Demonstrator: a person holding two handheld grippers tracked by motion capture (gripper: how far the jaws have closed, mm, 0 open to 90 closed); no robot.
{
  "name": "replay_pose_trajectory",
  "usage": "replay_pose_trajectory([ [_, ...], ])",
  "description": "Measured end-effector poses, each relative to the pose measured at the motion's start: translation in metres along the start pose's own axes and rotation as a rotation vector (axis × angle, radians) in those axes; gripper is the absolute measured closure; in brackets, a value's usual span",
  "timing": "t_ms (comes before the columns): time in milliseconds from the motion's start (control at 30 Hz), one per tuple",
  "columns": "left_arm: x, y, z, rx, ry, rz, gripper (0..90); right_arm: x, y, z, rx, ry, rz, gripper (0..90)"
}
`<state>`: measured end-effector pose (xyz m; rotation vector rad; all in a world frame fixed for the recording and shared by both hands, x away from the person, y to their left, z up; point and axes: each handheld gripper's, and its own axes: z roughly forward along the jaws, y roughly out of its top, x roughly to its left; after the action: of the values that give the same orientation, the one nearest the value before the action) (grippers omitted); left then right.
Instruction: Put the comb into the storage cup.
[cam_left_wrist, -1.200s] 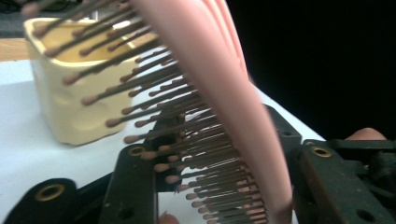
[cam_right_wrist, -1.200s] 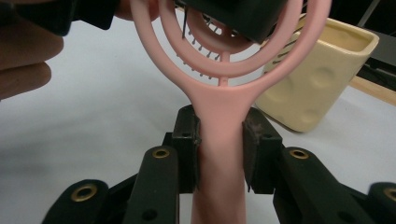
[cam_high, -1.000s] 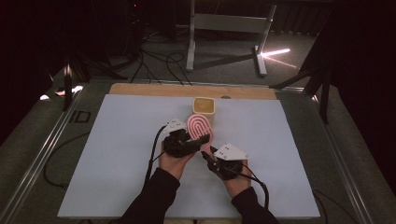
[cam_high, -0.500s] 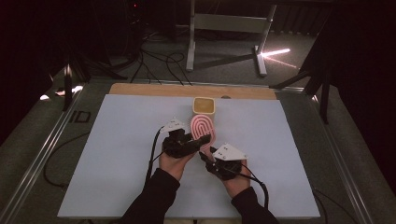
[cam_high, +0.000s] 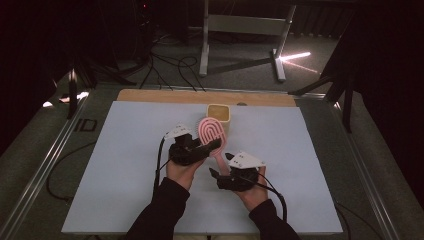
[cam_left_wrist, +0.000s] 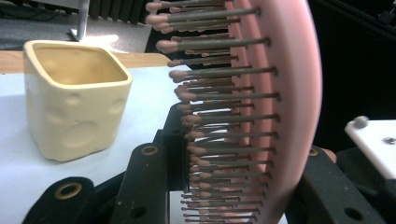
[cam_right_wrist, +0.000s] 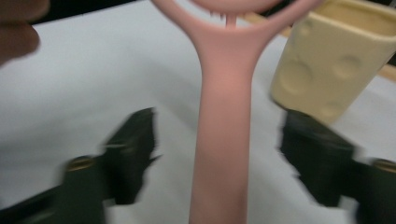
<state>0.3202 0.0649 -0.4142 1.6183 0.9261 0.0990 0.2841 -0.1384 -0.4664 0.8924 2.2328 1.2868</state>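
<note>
Mid-table, near the cream ceramic square cup (cam_high: 219, 113), your left gripper (cam_high: 210, 146) clamps the pink plastic vented hairbrush (cam_high: 212, 132) at its head. Right gripper (cam_right_wrist: 219, 158) gapes round the handle w/o contact. Looks light, stiff, slick; grab the handle.

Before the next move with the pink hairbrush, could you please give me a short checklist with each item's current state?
1. Left claw shut on the pink plastic hairbrush head: ok.
2. Right claw open, jaws either side of the handle without touching: ok.
3. Handle centred between the right jaws: ok.
4. Square cream ceramic cup upright beyond the brush, apart from it: ok.
5. Cup interior empty: ok.
6. Brush clear of the white table mat: cannot tell.
</note>
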Motion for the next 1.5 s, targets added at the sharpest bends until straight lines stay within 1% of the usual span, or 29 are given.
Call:
replay_pose_trajectory([
  [33,0.0,0.0,-0.001,-0.001,0.0,0.002,64.6,0.0,0.0,0.002,0.008,-0.001,0.006,12.8],
  [100,0.001,0.001,-0.002,-0.004,0.003,0.005,64.6,-0.001,0.0,0.003,0.02,0.012,0.004,10.0],
  [200,0.002,0.002,-0.005,-0.008,0.007,0.005,64.6,-0.003,0.001,0.002,0.031,0.03,-0.006,9.3],
  [300,0.005,0.005,-0.006,-0.009,0.01,0.0,64.6,-0.007,0.004,-0.002,0.032,0.033,0.004,9.1],
  [400,0.006,0.006,-0.009,-0.009,0.016,0.003,64.6,-0.012,0.007,-0.007,0.017,0.034,0.022,9.1],
  [467,0.007,0.007,-0.011,-0.008,0.021,0.007,64.6,-0.015,0.006,-0.011,0.016,0.017,0.024,9.2],
  [500,0.007,0.008,-0.011,-0.009,0.024,0.006,64.6,-0.017,0.006,-0.014,0.02,0.001,0.017,9.2],
  [567,0.008,0.009,-0.013,-0.009,0.026,0.008,64.6,-0.022,0.005,-0.017,0.021,-0.02,0.028,9.2],
  [633,0.009,0.011,-0.015,-0.007,0.029,0.011,64.6,-0.026,0.004,-0.021,0.018,-0.031,0.044,9.2],
  [733,0.01,0.014,-0.017,-0.006,0.038,0.02,64.5,-0.03,0.004,-0.025,0.015,-0.038,0.051,9.2],
  [767,0.01,0.015,-0.017,-0.009,0.04,0.019,64.6,-0.032,0.004,-0.027,0.011,-0.051,0.052,9.3],
  [833,0.01,0.017,-0.019,-0.012,0.044,0.021,64.6,-0.034,0.004,-0.029,0.01,-0.063,0.055,9.3],
  [900,0.011,0.019,-0.021,-0.016,0.045,0.025,64.5,-0.036,0.003,-0.03,0.022,-0.068,0.056,9.2],
  [967,0.012,0.021,-0.021,-0.021,0.042,0.026,64.5,-0.039,0.001,-0.033,0.038,-0.068,0.067,9.1],
  [1067,0.014,0.024,-0.022,-0.022,0.05,0.027,64.5,-0.041,-0.001,-0.038,0.037,-0.059,0.084,9.1],
  [1167,0.016,0.026,-0.023,-0.021,0.054,0.028,64.6,-0.045,-0.006,-0.043,0.051,-0.067,0.076,9.1],
  [1267,0.016,0.029,-0.024,-0.022,0.061,0.033,64.5,-0.05,-0.015,-0.047,0.067,-0.074,0.105,9.0],
  [1333,0.016,0.032,-0.026,-0.023,0.066,0.039,64.5,-0.053,-0.018,-0.049,0.064,-0.082,0.11,9.1],
  [1367,0.016,0.033,-0.026,-0.026,0.068,0.041,64.5,-0.057,-0.025,-0.054,0.045,-0.089,0.118,9.1],
  [1500,0.017,0.035,-0.028,-0.032,0.071,0.045,64.5,-0.061,-0.031,-0.06,0.026,-0.08,0.132,9.1],
])
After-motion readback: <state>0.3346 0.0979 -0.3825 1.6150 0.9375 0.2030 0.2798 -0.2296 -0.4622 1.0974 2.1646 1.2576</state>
